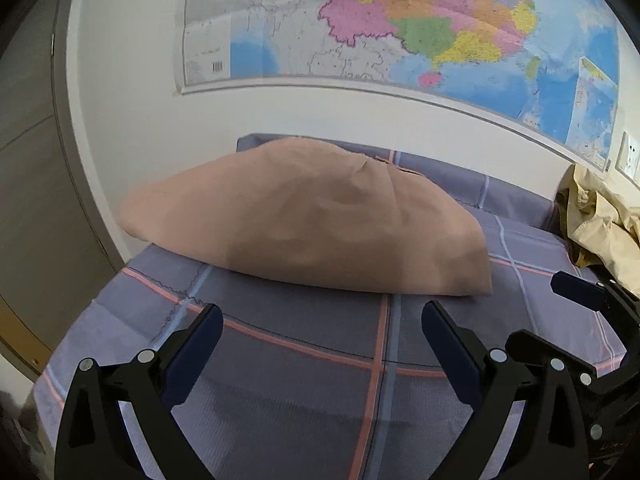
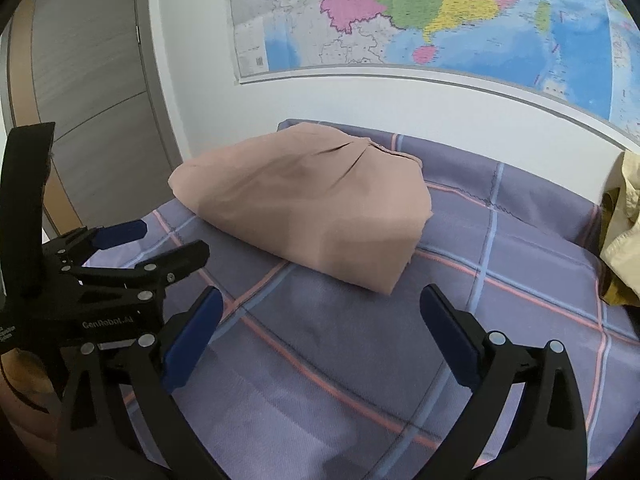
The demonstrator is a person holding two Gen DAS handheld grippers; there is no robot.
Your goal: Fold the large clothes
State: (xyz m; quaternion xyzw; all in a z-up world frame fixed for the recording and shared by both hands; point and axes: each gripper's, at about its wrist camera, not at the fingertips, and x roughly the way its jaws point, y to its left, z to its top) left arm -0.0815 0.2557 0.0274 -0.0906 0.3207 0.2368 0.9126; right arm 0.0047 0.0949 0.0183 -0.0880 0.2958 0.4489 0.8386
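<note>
A folded tan-pink garment (image 1: 304, 224) lies in a thick bundle at the far side of the bed, near the wall; it also shows in the right wrist view (image 2: 308, 204). My left gripper (image 1: 322, 320) is open and empty, a little short of the bundle's near edge. My right gripper (image 2: 322, 306) is open and empty, just before the bundle's near corner. The right gripper shows at the right edge of the left wrist view (image 1: 592, 292), and the left gripper at the left of the right wrist view (image 2: 160, 240).
The bed has a purple sheet (image 1: 304, 352) with pink and blue stripes. A crumpled yellow-beige garment (image 1: 600, 220) lies at the far right (image 2: 624, 216). A wall map (image 1: 400, 20) hangs above. A grey wardrobe door (image 2: 88, 80) stands at the left.
</note>
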